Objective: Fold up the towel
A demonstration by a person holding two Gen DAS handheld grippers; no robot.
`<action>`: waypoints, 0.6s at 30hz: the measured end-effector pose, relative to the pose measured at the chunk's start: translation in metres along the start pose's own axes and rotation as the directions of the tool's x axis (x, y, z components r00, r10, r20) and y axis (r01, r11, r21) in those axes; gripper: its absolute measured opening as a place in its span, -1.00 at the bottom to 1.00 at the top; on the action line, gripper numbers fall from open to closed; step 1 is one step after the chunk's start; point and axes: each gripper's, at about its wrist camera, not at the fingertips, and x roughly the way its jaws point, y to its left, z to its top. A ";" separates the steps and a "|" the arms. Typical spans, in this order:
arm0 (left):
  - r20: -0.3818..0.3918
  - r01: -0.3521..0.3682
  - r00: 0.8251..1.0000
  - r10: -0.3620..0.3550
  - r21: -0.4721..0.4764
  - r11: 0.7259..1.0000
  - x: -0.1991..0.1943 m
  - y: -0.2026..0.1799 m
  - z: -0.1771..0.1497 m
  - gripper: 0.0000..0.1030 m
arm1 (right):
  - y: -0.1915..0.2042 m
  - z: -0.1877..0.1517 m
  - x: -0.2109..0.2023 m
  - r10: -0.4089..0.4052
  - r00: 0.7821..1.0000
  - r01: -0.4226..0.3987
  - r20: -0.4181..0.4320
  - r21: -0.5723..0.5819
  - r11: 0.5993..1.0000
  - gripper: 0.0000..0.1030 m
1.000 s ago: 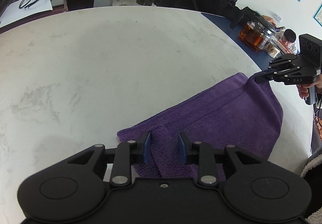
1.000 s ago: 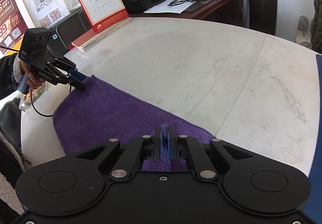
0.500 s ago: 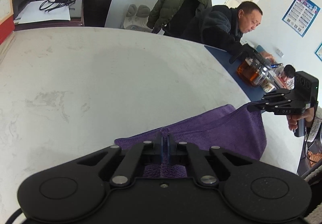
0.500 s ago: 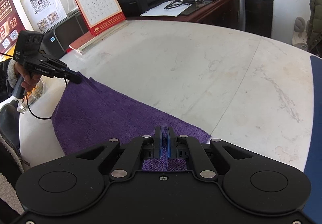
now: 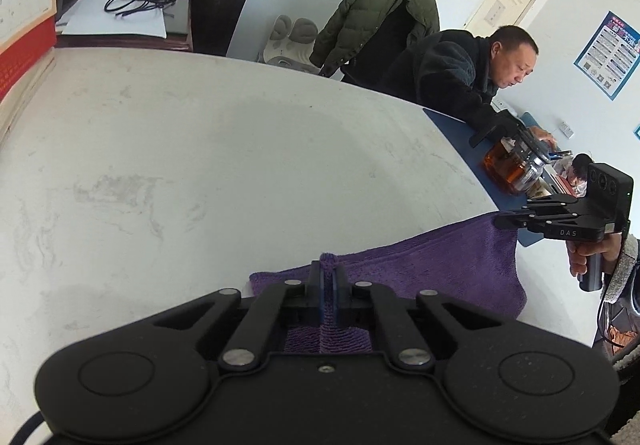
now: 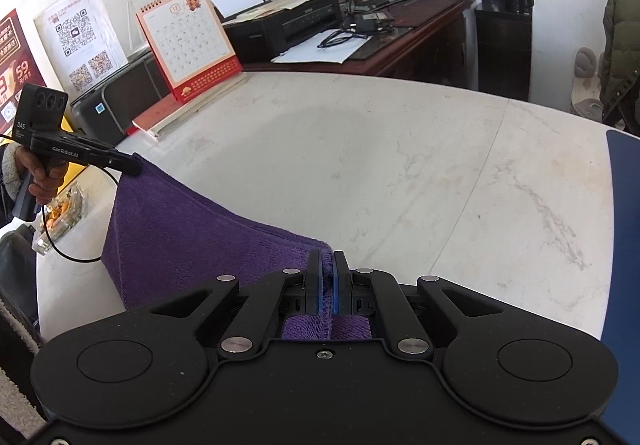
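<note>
A purple towel [image 5: 436, 265] hangs stretched between my two grippers above the white marble table [image 5: 200, 165]. My left gripper [image 5: 328, 269] is shut on one top corner of the towel. My right gripper [image 6: 327, 265] is shut on the other top corner. In the left wrist view the right gripper [image 5: 500, 221] shows at the right, pinching the towel's far corner. In the right wrist view the left gripper [image 6: 134, 169] shows at the left, pinching the towel [image 6: 180, 237]. The towel's lower part drapes down toward the near table edge.
A desk calendar [image 6: 188, 41] and a printer [image 6: 116, 101] stand at the table's left side. A blue mat [image 5: 472, 149] with a glass teapot [image 5: 512, 169] lies at the right, where a seated man [image 5: 472, 73] leans. A snack container [image 6: 60, 213] sits near the left hand.
My left gripper closed on the towel corner. Both grippers have lifted, raising the towel's top edge off the table so that it hangs between them.
</note>
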 end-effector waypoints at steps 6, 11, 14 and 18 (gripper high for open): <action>-0.035 -0.015 0.999 0.014 -0.010 1.000 0.015 0.013 -0.001 -0.93 | -0.004 -0.004 0.011 -0.004 1.000 0.004 -0.023 0.015 1.000 -0.92; -0.074 -0.019 0.997 0.018 -0.002 1.000 0.028 0.022 -0.001 -0.93 | -0.006 -0.006 0.013 -0.008 0.999 0.009 -0.033 0.022 1.000 -0.92; -0.091 -0.028 0.995 0.028 -0.004 1.000 0.035 0.027 -0.002 -0.92 | -0.006 -0.006 0.016 -0.012 0.999 0.014 -0.042 0.025 1.000 -0.92; -0.083 -0.051 0.995 0.051 0.003 0.999 0.036 0.027 -0.003 -0.91 | -0.006 -0.007 0.020 -0.022 0.999 0.023 -0.048 0.018 1.000 -0.92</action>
